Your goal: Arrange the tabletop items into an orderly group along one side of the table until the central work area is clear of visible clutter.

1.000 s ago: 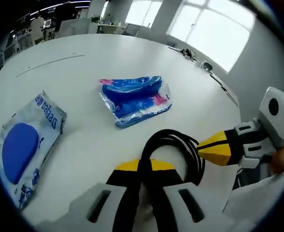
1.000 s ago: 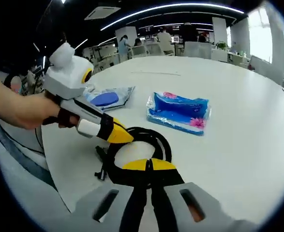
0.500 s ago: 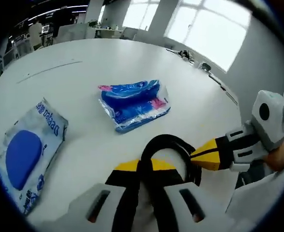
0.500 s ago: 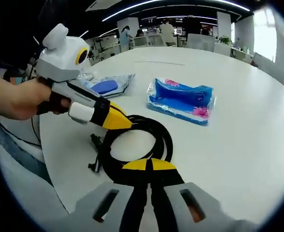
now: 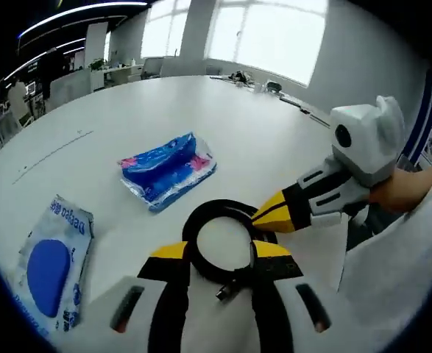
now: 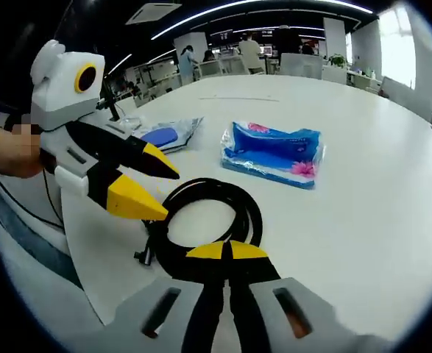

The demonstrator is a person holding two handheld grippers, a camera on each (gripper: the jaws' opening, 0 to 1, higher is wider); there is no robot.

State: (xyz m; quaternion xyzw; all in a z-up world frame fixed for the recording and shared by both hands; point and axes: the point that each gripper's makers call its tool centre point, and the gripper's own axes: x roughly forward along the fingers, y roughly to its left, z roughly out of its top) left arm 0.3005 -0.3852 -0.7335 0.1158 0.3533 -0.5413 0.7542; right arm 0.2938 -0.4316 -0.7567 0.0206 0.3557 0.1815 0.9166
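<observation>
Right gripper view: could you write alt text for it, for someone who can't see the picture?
A shut yellow-tipped gripper clamps a coiled black cable on a white table, while a second gripper, jaws open, reaches in from the left beside the coil. Beyond lie a blue tissue pack and a clear pouch holding something blue.

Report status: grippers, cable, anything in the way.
Left gripper open, astride the coiled black cable. Right gripper shut on cable. Blue tissue pack and blue-pad packet lie apart on white table, unobstructed.
</observation>
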